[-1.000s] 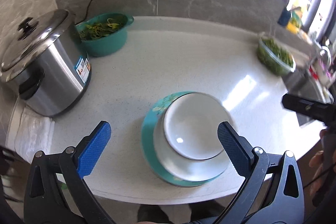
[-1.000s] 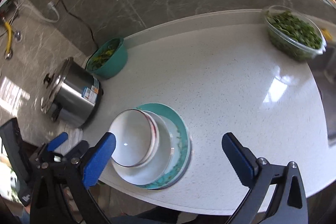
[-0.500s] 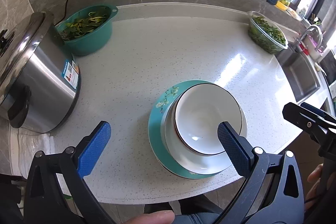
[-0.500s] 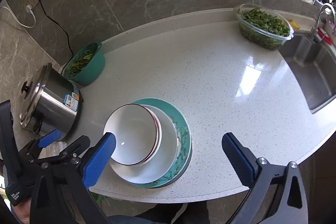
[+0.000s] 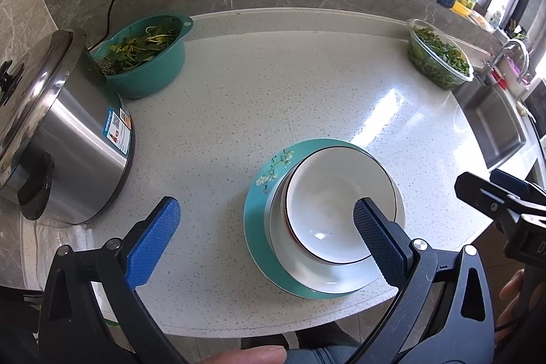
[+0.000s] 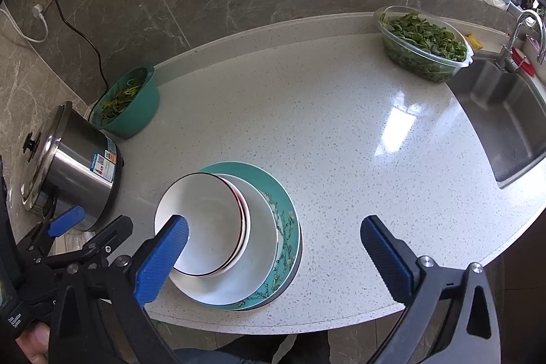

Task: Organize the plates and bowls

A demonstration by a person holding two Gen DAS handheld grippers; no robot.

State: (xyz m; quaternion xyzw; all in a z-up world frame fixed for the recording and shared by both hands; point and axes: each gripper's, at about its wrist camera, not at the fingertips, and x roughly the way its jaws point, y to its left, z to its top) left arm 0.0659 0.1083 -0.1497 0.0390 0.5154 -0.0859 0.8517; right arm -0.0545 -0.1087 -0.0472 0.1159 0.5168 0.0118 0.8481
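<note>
A white bowl [image 5: 327,214] sits nested in a stack on a white plate [image 5: 341,282] and a teal flowered plate [image 5: 262,190] near the counter's front edge. The stack also shows in the right wrist view: bowl [image 6: 208,224], white plate [image 6: 259,227], teal plate [image 6: 286,220]. My left gripper [image 5: 262,237] is open and empty, held back above the front edge, its right finger over the bowl. My right gripper [image 6: 279,248] is open and empty, above and in front of the stack.
A steel rice cooker [image 5: 51,132] stands at the left with a teal colander of greens [image 5: 146,57] behind it. A clear tub of greens [image 5: 440,57] sits at the back right beside the sink [image 6: 505,121]. The white counter [image 6: 341,111] ends close in front.
Both grippers have pulled back and risen away from the stack, so more of the counter and sink shows. The stack has not moved.
</note>
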